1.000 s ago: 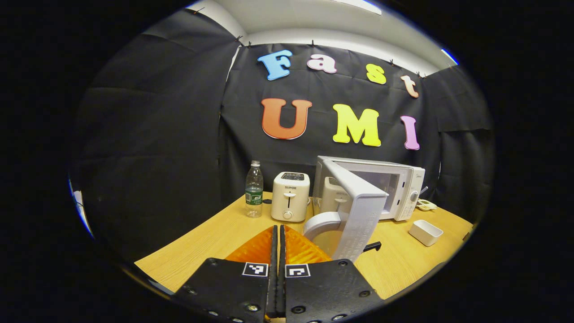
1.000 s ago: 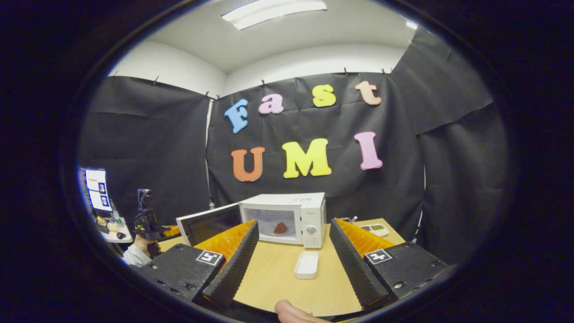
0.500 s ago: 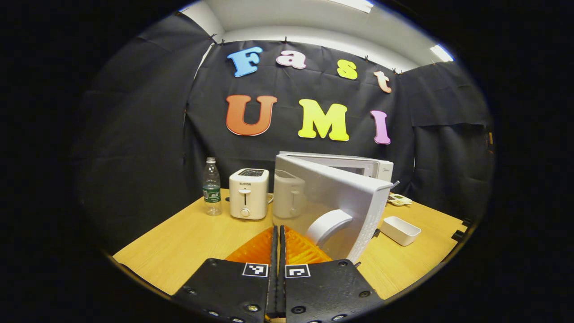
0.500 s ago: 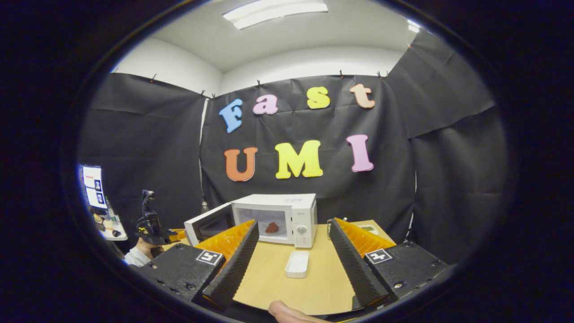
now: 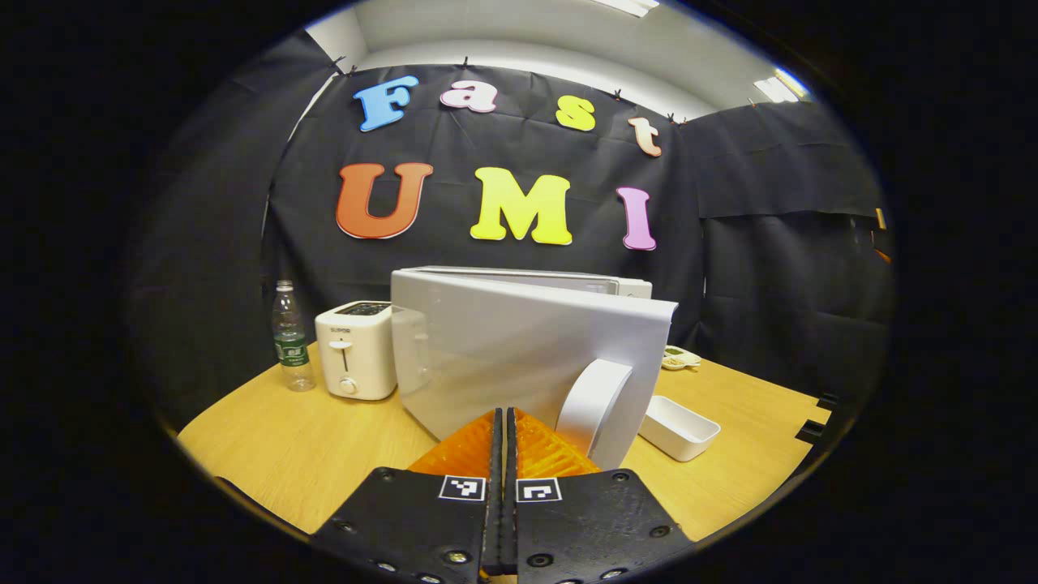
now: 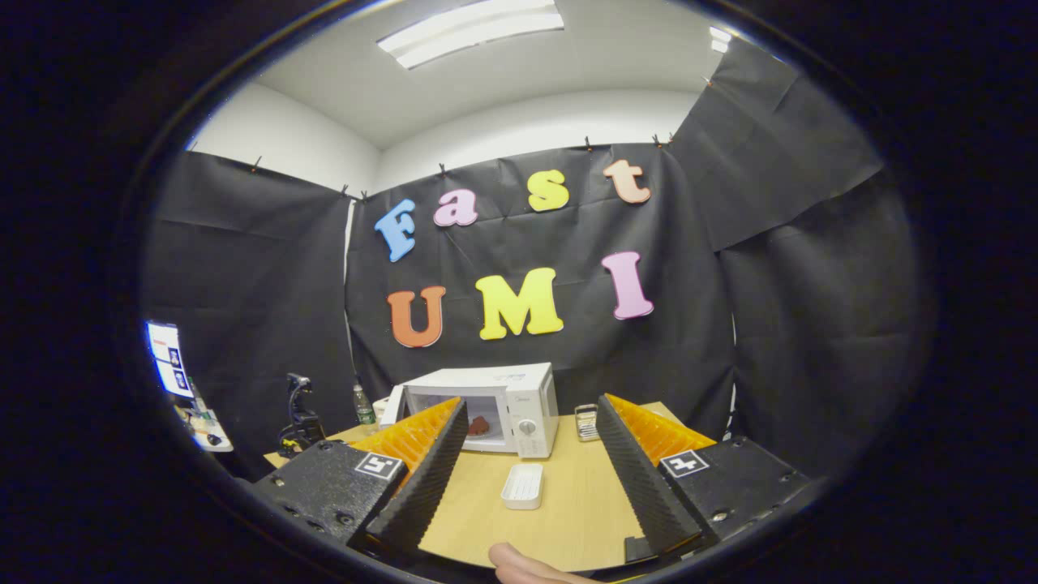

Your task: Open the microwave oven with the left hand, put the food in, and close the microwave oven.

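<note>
Two stiff hinged parts matter here: the microwave door [image 5: 519, 357], nearly closed, and its curved handle [image 5: 596, 401] at 1 o'clock of the left gripper [image 5: 504, 430], jaws pressed together. The food [image 6: 478, 425] sits inside; the right gripper [image 6: 527, 454] is spread, empty. Push flat, gently.

In the left gripper view the microwave door [image 5: 519, 357] hides the oven's inside, and it covers one side of the toaster [image 5: 357, 349]. In the right gripper view the left finger [image 6: 422, 454] of the claw covers part of the oven opening; the food [image 6: 479, 425] is too small to identify. A fingertip [image 6: 527, 568] is cut off at the bottom edge.
</note>
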Demonstrator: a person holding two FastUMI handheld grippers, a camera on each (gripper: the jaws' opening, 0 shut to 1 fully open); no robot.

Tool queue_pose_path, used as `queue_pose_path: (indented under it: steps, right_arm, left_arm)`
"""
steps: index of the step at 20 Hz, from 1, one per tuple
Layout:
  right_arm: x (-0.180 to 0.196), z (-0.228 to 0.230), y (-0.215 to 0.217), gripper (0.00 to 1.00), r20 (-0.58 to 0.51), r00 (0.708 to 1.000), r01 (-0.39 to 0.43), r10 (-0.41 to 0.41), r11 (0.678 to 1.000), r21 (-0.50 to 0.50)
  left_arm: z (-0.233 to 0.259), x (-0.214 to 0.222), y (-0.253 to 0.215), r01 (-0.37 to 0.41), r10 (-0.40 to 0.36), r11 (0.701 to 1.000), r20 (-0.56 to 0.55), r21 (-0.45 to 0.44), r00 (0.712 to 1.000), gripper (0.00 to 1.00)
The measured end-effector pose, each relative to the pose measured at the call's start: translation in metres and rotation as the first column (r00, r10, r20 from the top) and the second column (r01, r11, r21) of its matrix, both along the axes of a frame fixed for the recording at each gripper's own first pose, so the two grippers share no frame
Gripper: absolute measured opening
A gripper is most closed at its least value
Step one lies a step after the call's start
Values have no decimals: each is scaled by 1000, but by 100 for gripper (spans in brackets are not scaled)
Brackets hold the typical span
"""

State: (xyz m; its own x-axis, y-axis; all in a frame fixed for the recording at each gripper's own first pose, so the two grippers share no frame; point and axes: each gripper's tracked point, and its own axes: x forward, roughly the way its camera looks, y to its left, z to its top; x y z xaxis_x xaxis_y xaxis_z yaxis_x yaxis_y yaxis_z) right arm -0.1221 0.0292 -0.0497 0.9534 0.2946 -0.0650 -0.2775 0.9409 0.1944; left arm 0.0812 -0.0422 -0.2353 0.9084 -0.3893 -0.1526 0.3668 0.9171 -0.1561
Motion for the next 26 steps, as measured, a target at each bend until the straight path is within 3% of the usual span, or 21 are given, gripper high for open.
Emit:
queue_pose_path:
  steps: [1, 2, 3, 4, 13, 14, 21, 22, 23, 25, 26]
  right_arm:
    - [0, 0, -5, 100, 3, 1000, 7, -7, 1000, -2]
    - [1, -1, -9, 90, 3, 1000, 13, -13, 1000, -6]
    - [0, -1, -13, 90, 2, 1000, 17, -17, 1000, -9]
    - [1, -1, -17, 100, 5, 1000, 18, -18, 1000, -6]
    - [11, 1, -54, 100, 43, 996, 76, -75, 997, -24]
    - [14, -2, -55, 90, 42, 997, 73, -72, 997, -21]
    - [54, -23, -73, 90, 3, 998, 69, -69, 998, 1]
    - [60, -30, -73, 90, -15, 998, 62, -62, 998, 4]
    - [63, -36, -73, 90, -24, 998, 51, -51, 999, 5]
    - [70, -43, -71, 90, -37, 999, 36, -36, 999, 3]
    - [72, -48, -71, 100, -44, 998, 32, -32, 999, -2]
  left_arm:
    - [-2, 5, -12, 13, -13, 1000, -7, 2, 1000, 0]
    - [-2, 10, -23, 20, -20, 1000, -7, 7, 1000, 0]
    - [-4, 15, -33, 25, -24, 1000, -7, 11, 1000, 0]
    - [-3, 22, -44, 28, -28, 1000, 1, 9, 1000, 0]
    - [-13, 88, -119, 39, -40, 998, -17, -41, 999, 0]
    - [-10, 94, -124, 39, -40, 998, -12, -46, 999, 0]
    - [-10, 144, -150, 26, -27, 998, -16, -61, 1000, 0]
    - [-10, 151, -153, 22, -22, 998, -15, -52, 1000, 17]
    - [-10, 159, -155, 15, -16, 999, -8, -34, 1000, 0]
    - [-13, 176, -160, -4, 4, 1000, -20, 4, 1000, 0]
    - [-12, 184, -164, -13, 13, 1000, -14, 7, 1000, 0]
